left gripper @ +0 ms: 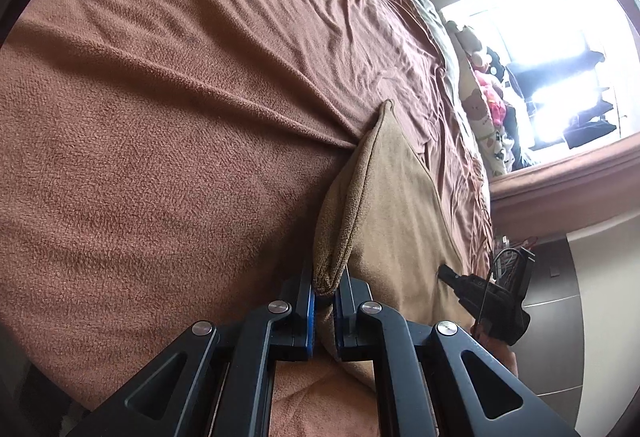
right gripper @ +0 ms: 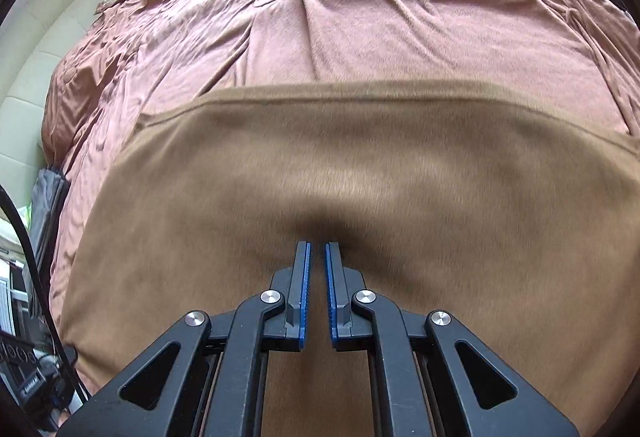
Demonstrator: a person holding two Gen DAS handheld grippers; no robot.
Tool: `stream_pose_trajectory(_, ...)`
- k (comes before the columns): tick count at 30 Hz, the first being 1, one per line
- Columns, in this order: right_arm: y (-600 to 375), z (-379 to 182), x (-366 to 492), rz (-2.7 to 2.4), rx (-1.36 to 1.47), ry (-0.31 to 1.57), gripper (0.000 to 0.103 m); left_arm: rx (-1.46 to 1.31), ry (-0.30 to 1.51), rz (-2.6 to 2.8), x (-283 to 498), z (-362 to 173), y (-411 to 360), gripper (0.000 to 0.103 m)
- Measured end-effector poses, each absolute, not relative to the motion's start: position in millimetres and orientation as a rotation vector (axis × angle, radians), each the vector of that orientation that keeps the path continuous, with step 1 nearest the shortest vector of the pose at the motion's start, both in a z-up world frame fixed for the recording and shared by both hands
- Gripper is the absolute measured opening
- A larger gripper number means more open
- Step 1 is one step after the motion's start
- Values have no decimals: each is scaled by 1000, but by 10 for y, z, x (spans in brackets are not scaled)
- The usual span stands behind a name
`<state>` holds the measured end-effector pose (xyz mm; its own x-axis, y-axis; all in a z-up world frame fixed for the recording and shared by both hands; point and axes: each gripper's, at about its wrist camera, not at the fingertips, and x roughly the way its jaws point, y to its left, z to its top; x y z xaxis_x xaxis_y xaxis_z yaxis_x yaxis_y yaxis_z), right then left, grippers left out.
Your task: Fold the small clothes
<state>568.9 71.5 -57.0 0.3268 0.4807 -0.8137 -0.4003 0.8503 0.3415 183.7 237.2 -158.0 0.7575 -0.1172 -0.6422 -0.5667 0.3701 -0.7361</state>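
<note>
The left gripper (left gripper: 324, 283) was pinching a folded edge of the tan garment (left gripper: 394, 197), its blue pads (left gripper: 307, 301) pressed against a thick doubled hem that rose from the jaws toward the middle of the left wrist view. From that pinch the cloth fell away to the right of the gripper and spread flat on the brown fleece blanket (left gripper: 168, 141).

The right gripper (right gripper: 317, 249) was closed on the same tan garment (right gripper: 320, 165), the jaws nearly together and the cloth dimpled into a dark pucker at their tips. Beyond the tips the garment stretched wide and taut across the view, blurred, with its far hem running as a straight line above the gripper. In the left wrist view the right gripper (left gripper: 452, 275) showed at the garment's lower right corner.

The garment lay on a bed covered by the wrinkled brown blanket (right gripper: 360, 9). Past the garment, at the bed's far side, sat stuffed toys (left gripper: 486, 85) before a bright window (left gripper: 540, 57). Left of the garment in the right wrist view stood a cream padded headboard (right gripper: 44, 53)
</note>
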Motion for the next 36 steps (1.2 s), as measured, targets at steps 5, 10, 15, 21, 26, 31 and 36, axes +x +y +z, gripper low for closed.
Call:
stream_pose_trajectory(5, 781, -569, 5894, 541, 89, 1077, 4, -1192, 687, 336, 1860, -1626, 2388, 7)
stream_pose_trajectory(10, 851, -598, 6053, 519, 91, 1060, 4, -1199, 687, 337, 1867, -1654, 2375, 7)
stream_pose_trajectory(15, 921, -597, 6213, 491, 108, 1045, 3, -1197, 695, 328, 1879, -1658, 2365, 7)
stream_pose_trajectory(21, 819, -302, 6063, 527, 140, 1014, 4, -1209, 658, 293, 1874, -1570, 2371, 7)
stream_pose_trajectory(26, 618, -136, 5635, 560, 126, 998, 4, -1156, 650, 210, 1962, -1397, 2292, 7)
stream_pose_trajectory(31, 462, -79, 5220, 602, 139, 1015, 4, -1140, 626, 150, 2044, -1195, 2284, 7)
stream_pose_trajectory(36, 228, -105, 4885, 649, 166, 1053, 4, -1095, 606, 93, 2177, -928, 2272, 7)
